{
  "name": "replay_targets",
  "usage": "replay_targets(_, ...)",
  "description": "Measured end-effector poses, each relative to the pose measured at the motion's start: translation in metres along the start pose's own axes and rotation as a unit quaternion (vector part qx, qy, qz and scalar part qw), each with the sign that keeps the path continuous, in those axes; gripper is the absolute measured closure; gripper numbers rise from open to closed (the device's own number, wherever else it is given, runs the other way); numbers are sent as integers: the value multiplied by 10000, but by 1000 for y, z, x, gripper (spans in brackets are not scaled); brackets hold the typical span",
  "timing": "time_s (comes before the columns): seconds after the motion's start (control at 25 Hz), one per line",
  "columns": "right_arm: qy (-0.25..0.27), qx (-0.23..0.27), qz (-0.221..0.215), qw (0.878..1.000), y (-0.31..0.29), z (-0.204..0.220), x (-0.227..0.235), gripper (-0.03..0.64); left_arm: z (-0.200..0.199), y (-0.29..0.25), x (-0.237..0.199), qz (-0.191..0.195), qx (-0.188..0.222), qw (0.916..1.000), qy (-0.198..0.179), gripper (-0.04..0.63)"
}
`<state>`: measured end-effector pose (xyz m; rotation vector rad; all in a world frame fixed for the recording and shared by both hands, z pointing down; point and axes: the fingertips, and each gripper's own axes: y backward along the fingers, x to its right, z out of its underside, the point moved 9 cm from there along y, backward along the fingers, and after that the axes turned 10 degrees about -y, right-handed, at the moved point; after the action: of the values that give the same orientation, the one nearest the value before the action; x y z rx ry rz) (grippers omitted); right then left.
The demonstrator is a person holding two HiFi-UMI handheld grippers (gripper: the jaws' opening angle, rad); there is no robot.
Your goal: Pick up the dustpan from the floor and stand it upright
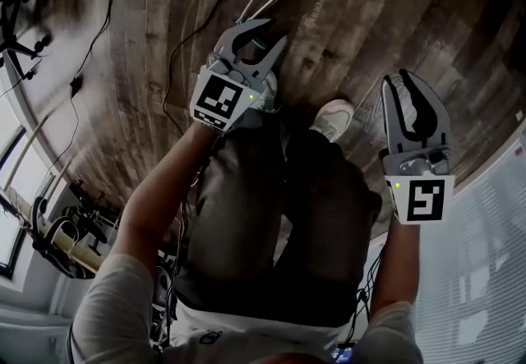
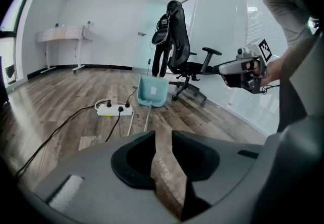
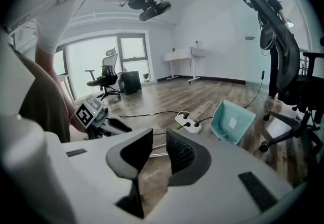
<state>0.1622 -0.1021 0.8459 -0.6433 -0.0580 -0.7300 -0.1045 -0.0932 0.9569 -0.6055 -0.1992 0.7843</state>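
Our left gripper (image 2: 163,136) filled the near foreground of its own view, fingers released and apart, with only bare floor (image 2: 61,91) showing through the gap. The right gripper (image 3: 159,136) was likewise released and empty. The teal dustpan (image 2: 152,90) sat on the floor well ahead, far from both grippers. Pale rods that we took for its handle (image 2: 136,124) ran back toward us. A white power strip (image 2: 115,109) lay just to its left, and an office chair (image 2: 179,51) stood behind it on the right.

We judged the step in hand to be the approach. It seemed best to come in low, take the handle (not the thin pan wall) squarely across the fingers, and stay clear of the strip's cables (image 2: 55,130) when tipping the dustpan up.

Only the gripper views showed the pan's open face. The head view gave us our legs (image 1: 271,206), a shoe (image 1: 333,117) and both grippers side by side, with just thin pale lines near its top edge. Each gripper view also caught the other gripper off to one side.
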Motion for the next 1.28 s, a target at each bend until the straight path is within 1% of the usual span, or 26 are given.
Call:
replay_targets(0.2,23,40,-19,10000,-37,45,32,543,42,-55,-9,4,-192,9996,-206,505)
replay_targets(0.4,-69,162,-16,9998,-72,81,56,544,81,-99,-23,-86,-398,9981,-470,476)
replay_targets(0.6,80,237,-10,9997,-104,111,80,544,122,-142,-32,-127,-520,9957,-760,474)
replay_targets(0.68,40,351,2,9994,-114,117,83,544,135,-153,-34,-203,-552,9949,-825,474)
replay_targets(0.8,-6,383,-35,9993,-120,122,88,545,152,-162,-38,-374,-653,9946,-721,472)
replay_targets(0.92,105,393,21,9992,-123,123,97,545,167,-167,-45,-511,-932,9924,-627,469)
replay_targets(0.96,138,410,43,9991,-125,122,98,545,171,-168,-47,-491,-1028,9914,-651,469)
replay_targets(1.04,141,462,60,9988,-128,122,100,545,176,-171,-46,-363,-1233,9880,-853,466)
replay_targets(1.12,116,521,46,9986,-130,122,100,545,176,-175,-43,-251,-1352,9849,-1053,500)
replay_targets(1.2,6,498,45,9988,-130,125,97,545,176,-176,-43,-203,-1400,9844,-1042,503)
replay_targets(1.28,33,486,29,9988,-130,127,96,545,176,-176,-45,-178,-1428,9851,-943,505)
